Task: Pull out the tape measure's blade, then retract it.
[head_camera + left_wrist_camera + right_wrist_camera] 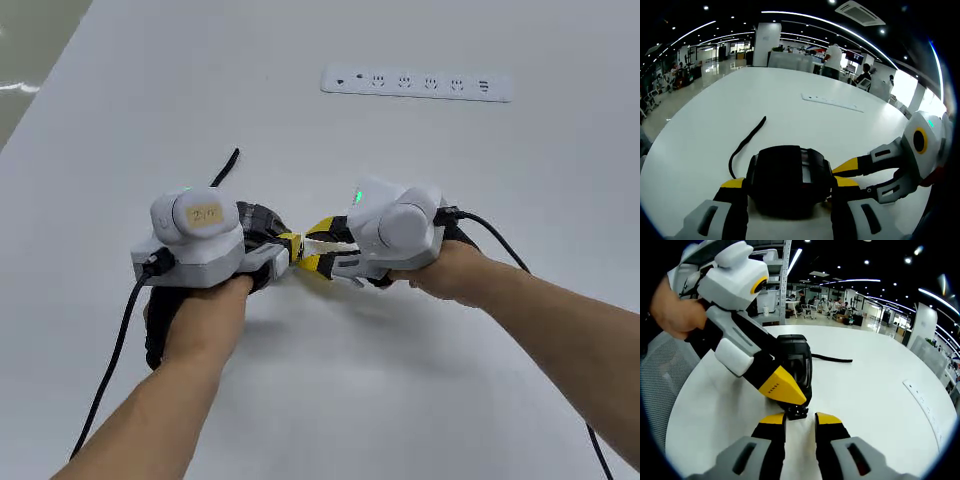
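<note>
Over white table (300,120), left claw (789,187) grips tape measure (787,167).

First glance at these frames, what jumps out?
The two grippers meet nose to nose mid-table: the left gripper clamps a black tape measure, the right gripper has its yellow tips at the blade's hook. Behind them a black strap lies on the white table, with a white power strip farther back.

White power strip (416,83) on white table (300,400)
</note>
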Tool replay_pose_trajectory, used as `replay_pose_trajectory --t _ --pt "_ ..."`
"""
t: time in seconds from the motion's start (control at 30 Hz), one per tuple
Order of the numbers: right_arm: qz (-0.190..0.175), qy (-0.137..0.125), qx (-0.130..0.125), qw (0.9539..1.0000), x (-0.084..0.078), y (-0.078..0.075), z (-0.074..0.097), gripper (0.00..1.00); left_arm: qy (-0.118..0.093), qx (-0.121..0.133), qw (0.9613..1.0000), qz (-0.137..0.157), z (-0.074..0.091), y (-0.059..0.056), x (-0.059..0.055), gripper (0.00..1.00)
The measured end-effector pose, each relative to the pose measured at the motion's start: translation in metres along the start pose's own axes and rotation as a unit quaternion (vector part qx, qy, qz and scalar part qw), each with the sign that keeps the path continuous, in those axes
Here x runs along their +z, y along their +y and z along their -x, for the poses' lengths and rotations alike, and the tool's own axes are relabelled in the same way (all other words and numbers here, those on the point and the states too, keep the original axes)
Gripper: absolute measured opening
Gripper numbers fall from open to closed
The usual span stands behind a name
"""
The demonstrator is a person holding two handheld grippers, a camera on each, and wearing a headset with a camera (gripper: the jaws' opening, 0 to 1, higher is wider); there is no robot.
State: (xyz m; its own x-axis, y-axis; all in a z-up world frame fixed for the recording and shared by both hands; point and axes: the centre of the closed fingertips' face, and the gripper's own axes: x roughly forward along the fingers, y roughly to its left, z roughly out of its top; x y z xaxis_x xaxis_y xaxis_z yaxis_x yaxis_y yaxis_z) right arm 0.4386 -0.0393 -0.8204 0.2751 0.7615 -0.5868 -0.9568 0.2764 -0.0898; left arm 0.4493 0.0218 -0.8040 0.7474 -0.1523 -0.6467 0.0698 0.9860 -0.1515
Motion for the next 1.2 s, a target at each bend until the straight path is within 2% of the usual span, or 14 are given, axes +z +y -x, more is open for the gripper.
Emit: replay_pose_trajectory --t 0.23,0.37,0.57,0.67,0.9,1.1,1.2 --pt "-0.006 0.001 -0.005 1.0 -0.001 -0.001 0.005 0.28 0.001 -0.003 1.0 -0.005 0.001 -0.001 0.0 0.65" --pt "-0.008 0.0 -0.008 0.9999 -0.002 -0.003 0.011 0.32 -0.003 -0.01 0.9994 -0.032 0.002 -0.002 0.0 0.65" --pt "-0.017 -0.005 -0.015 0.9997 -0.002 -0.006 0.02 0.38 -0.019 -0.032 0.9981 -0.05 0.007 -0.006 0.006 0.69" --pt "-0.025 -0.008 -0.018 0.9995 -0.001 -0.007 0.027 0.42 -0.019 -0.049 0.9971 -0.055 0.007 -0.009 0.005 0.73" --pt "-0.048 -0.01 -0.03 0.9983 -0.007 -0.009 0.043 0.51 -0.022 -0.075 0.9929 -0.09 0.012 -0.013 0.004 0.78" --pt "-0.066 -0.013 -0.046 0.9966 -0.012 -0.011 0.058 0.59 -0.022 -0.104 0.9864 -0.126 0.017 -0.02 0.004 0.81" --pt "-0.076 -0.014 -0.05 0.9958 -0.014 -0.01 0.064 0.65 -0.022 -0.12 0.9839 -0.13 0.018 -0.023 0.004 0.83"
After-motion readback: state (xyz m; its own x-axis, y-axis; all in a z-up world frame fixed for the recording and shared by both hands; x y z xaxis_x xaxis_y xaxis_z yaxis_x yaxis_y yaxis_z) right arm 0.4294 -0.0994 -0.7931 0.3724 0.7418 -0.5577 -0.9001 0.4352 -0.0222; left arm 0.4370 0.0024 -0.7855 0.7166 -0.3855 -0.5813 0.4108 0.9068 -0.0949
